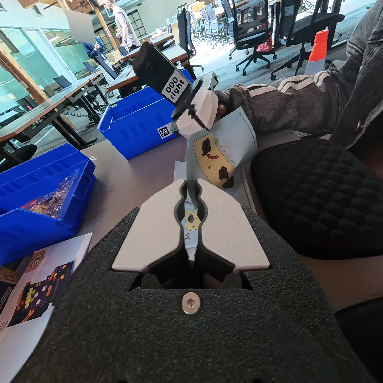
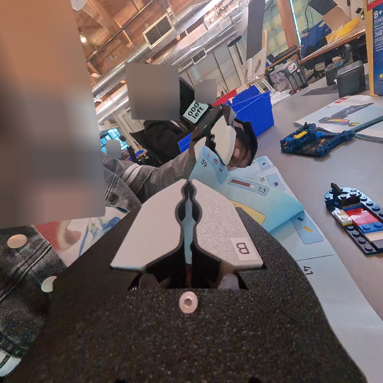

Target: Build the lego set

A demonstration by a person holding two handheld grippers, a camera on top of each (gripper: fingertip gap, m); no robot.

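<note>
- A lifted booklet page (image 1: pixel 209 159) is clamped between both tools: left tool (image 1: pixel 191 182) and right tool (image 2: pixel 189 182) (opposite edges).
- The booklet (image 2: pixel 310 234) is spread on the table (image 2: pixel 310 165).

My right gripper (image 2: pixel 189 182) pinches the lifted pale-blue page (image 2: pixel 259 199) of the instruction booklet (image 2: pixel 323 275) on the counter (image 2: pixel 310 176). My left gripper (image 2: pixel 209 143) clamps the page's far corner. Two brick builds (image 2: pixel 360 217) lie to the right.
</note>
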